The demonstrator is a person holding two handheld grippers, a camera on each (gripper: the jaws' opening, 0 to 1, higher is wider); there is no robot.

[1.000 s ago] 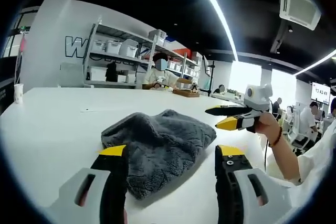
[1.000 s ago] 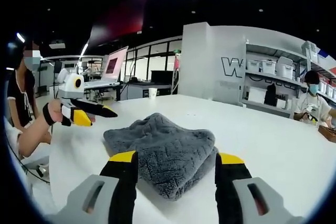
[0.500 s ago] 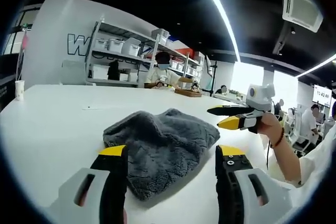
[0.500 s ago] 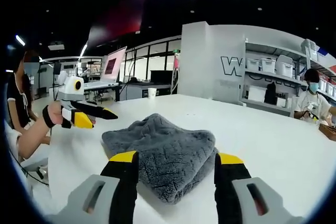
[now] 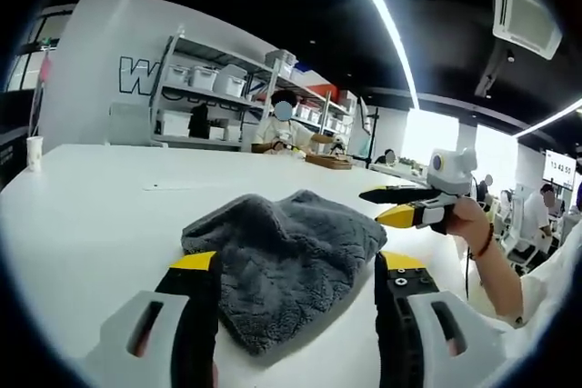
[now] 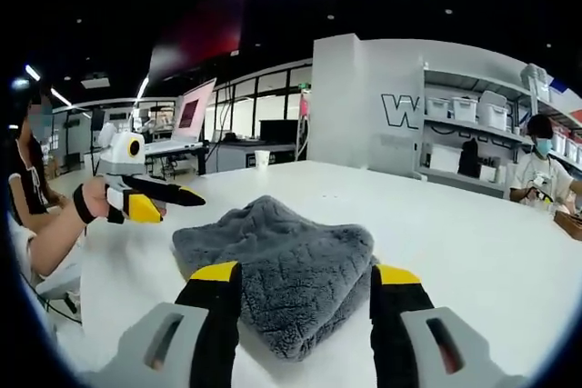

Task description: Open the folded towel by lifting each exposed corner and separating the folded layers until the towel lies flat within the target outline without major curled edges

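The folded grey towel point(image 5: 286, 265) lies on the white table point(image 5: 91, 215). The left claw point(image 5: 296, 265) is spread wide at its near edge. The right claw point(image 6: 296, 276) is likewise wide, holding nothing

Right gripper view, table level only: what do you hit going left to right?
Left gripper held in a person's hand → folded grey towel on the white table → person in a mask seated by the shelving at far right.
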